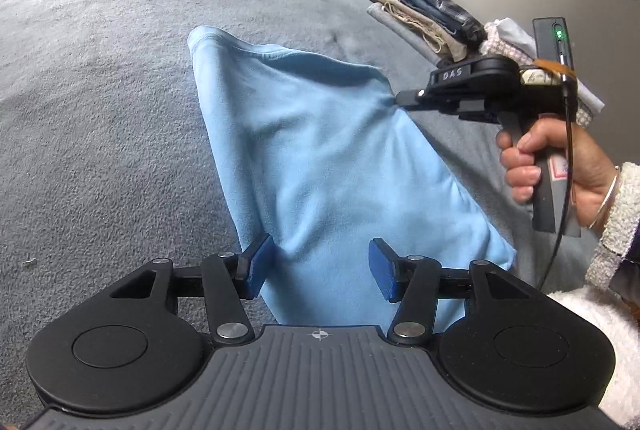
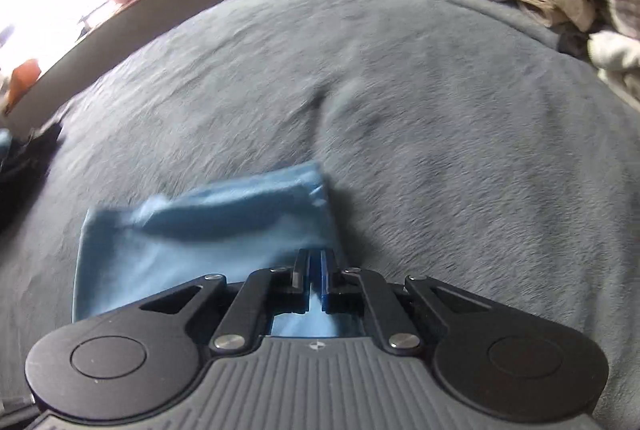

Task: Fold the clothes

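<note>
One light-blue garment [image 1: 320, 158] on grey blanket [image 1: 100, 90], right tongs [image 1: 400, 98] clenched on its edge, left tongs [image 1: 320, 266] released.

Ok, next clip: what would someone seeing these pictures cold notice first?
First, the light blue soft cloth garment spread on the grey fleece blanket, its side edge pinched and pulled taut by the right hand-held gripper. Then the left hand-held gripper, whose blue pads stand apart over the garment's near end, gripping nothing. Last, the stack of folded clothes at the blanket's far right edge.
</note>
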The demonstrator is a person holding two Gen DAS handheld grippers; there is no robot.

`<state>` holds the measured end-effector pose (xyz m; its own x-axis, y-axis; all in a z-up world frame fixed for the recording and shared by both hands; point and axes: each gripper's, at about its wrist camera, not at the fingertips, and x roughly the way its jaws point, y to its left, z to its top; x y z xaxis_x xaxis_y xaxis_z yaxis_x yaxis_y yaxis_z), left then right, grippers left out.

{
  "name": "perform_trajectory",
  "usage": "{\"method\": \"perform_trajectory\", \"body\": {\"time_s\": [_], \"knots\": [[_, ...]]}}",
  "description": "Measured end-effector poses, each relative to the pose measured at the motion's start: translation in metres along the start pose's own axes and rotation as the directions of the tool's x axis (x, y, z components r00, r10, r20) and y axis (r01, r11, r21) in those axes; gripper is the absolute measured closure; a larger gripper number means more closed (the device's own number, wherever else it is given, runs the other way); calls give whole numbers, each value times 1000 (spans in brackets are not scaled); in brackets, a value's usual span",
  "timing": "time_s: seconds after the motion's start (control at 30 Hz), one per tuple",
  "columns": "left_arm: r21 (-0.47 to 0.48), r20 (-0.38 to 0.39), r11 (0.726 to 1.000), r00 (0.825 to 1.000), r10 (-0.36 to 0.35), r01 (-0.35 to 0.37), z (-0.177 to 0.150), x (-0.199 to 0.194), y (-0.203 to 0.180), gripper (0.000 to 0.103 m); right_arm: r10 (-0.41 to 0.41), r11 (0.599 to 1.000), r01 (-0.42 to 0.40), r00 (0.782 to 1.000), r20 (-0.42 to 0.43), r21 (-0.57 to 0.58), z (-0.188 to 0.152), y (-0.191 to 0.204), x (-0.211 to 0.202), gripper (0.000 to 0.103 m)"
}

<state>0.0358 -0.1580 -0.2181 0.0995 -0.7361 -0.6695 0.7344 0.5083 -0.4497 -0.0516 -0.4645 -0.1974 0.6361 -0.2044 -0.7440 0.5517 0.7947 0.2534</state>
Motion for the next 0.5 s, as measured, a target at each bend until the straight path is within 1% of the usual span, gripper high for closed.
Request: {"method": "perform_trajectory", "body": {"time_s": [0.03,0.13,0.17,0.27,0.3,0.4,0.5], "knots": [[-17,-1,1000,1000,-7,7,0,0,2,50,22,1000,-22,1000,7,-11,2,4,-4,98],[-64,-7,998,1000,-23,22,2,0,8,50,152,986,-154,988,-21,-70,5,22,-10,98],[-73,-10,997,1000,-24,23,2,0,9,50,178,980,-181,983,-40,-85,5,28,-7,98],[-75,-20,997,1000,-18,17,3,-1,7,50,218,965,-232,969,-115,-122,4,47,16,98],[-75,-25,997,1000,-14,13,4,-1,6,50,220,966,-232,969,-117,-110,7,49,24,97],[-76,-42,997,999,-3,0,5,-2,5,50,197,980,-199,978,-75,-19,22,43,52,99],[-85,-56,996,998,-7,2,7,-3,7,50,166,981,-165,986,2,106,38,30,54,97]]}}
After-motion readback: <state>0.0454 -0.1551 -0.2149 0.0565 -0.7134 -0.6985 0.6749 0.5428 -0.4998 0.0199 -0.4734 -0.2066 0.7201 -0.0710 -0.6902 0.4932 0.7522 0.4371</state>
